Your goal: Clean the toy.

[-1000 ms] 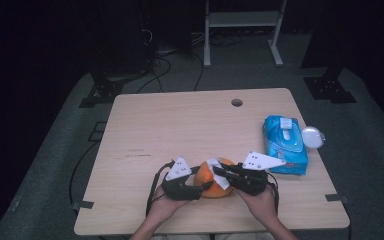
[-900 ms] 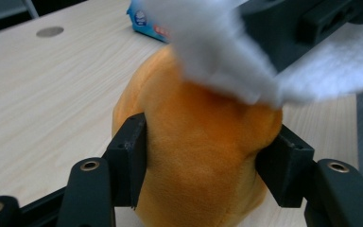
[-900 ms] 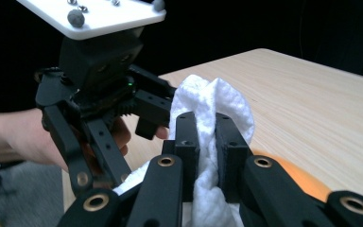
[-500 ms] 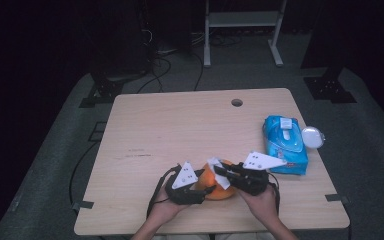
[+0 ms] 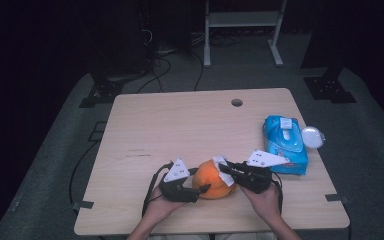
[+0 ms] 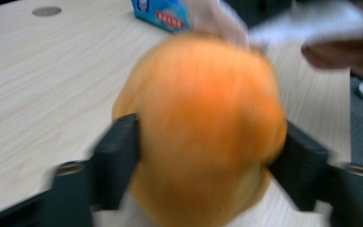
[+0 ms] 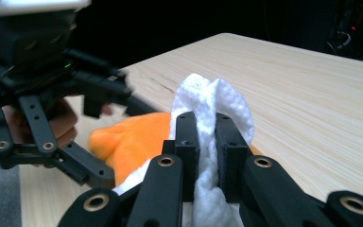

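A round orange fruit (image 5: pixel 213 178) sits near the table's front edge, between the two grippers. My left gripper (image 5: pixel 203 189) is shut on the orange (image 6: pixel 203 127), one black jaw on each side of it. From the right, my right gripper (image 5: pixel 223 168) is shut on a white wipe (image 7: pixel 208 142), with the folded cloth pinched between its jaws. The wipe (image 5: pixel 219 162) rests against the top right of the orange (image 7: pixel 127 137). The left gripper (image 7: pixel 99 92) appears in the right gripper view, beside a hand.
A blue pack of wet wipes (image 5: pixel 285 142) lies at the right of the wooden table (image 5: pixel 180 130), with a white round lid (image 5: pixel 313 136) just beyond it. A cable hole (image 5: pixel 237 102) sits near the far edge. Dark floor and stand legs surround the table.
The left gripper has turned slightly with the orange, which blurs in its view. The right gripper with the wipe stays against the fruit's top right.
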Available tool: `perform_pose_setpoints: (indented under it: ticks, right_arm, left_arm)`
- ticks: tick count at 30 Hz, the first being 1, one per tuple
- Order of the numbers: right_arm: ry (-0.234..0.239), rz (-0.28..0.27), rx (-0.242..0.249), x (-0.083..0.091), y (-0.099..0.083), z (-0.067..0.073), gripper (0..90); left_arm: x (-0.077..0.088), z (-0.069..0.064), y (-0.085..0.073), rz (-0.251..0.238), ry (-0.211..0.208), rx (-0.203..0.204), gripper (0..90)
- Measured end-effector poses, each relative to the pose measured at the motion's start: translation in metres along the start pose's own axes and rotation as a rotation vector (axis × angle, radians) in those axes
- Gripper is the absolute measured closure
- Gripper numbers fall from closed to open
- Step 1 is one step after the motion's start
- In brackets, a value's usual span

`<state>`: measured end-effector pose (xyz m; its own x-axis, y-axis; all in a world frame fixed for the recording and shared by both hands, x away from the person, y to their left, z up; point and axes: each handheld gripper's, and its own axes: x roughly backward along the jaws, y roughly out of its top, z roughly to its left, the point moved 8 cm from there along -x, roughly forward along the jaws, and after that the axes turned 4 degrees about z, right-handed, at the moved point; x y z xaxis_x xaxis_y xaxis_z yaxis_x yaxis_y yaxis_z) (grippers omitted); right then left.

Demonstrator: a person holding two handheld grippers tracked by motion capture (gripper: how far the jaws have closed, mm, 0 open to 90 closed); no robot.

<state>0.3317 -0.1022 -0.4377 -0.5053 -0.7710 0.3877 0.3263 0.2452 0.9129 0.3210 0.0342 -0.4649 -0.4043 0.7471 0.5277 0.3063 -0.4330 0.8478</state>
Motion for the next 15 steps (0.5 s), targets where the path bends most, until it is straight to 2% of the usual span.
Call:
perform_pose_setpoints:
  ticks: [1,2,3,4,6,9,11,13,15]
  right_arm:
    - [0.012,-0.002,0.006,-0.002,0.001,0.004,81.1]
    - [0.03,-0.003,0.014,-0.004,0.001,0.009,81.2]
    - [0.035,0.001,0.026,-0.006,0.002,0.012,81.1]
    - [0.031,0.003,0.038,-0.007,0.002,0.013,81.1]
    - [0.031,0.007,0.033,-0.005,0.002,0.011,81.2]
    - [0.008,0.018,0.013,-0.002,-0.003,0.001,81.2]
    - [-0.018,0.027,-0.006,0.001,-0.009,-0.008,81.2]
    - [-0.023,0.027,-0.032,0.002,-0.012,-0.014,81.2]
    - [-0.026,0.026,-0.022,0.0,-0.011,-0.011,81.2]
  left_arm:
    - [0.001,-0.001,0.003,-0.018,-0.004,0.009,22.9]
    - [0.001,-0.002,0.005,-0.024,-0.004,0.008,22.5]
    - [0.001,-0.002,0.005,-0.016,0.005,-0.009,24.0]
    - [0.001,-0.002,0.003,-0.01,0.015,-0.03,29.4]
    - [0.001,-0.001,0.0,-0.007,0.024,-0.021,37.7]
    - [0.004,0.005,-0.003,0.006,0.037,-0.006,42.1]
    - [0.006,0.007,-0.006,0.006,0.033,0.009,42.3]
    - [0.006,0.008,-0.005,0.003,0.021,0.016,41.0]
    - [0.006,0.006,0.0,-0.017,0.003,0.018,32.2]
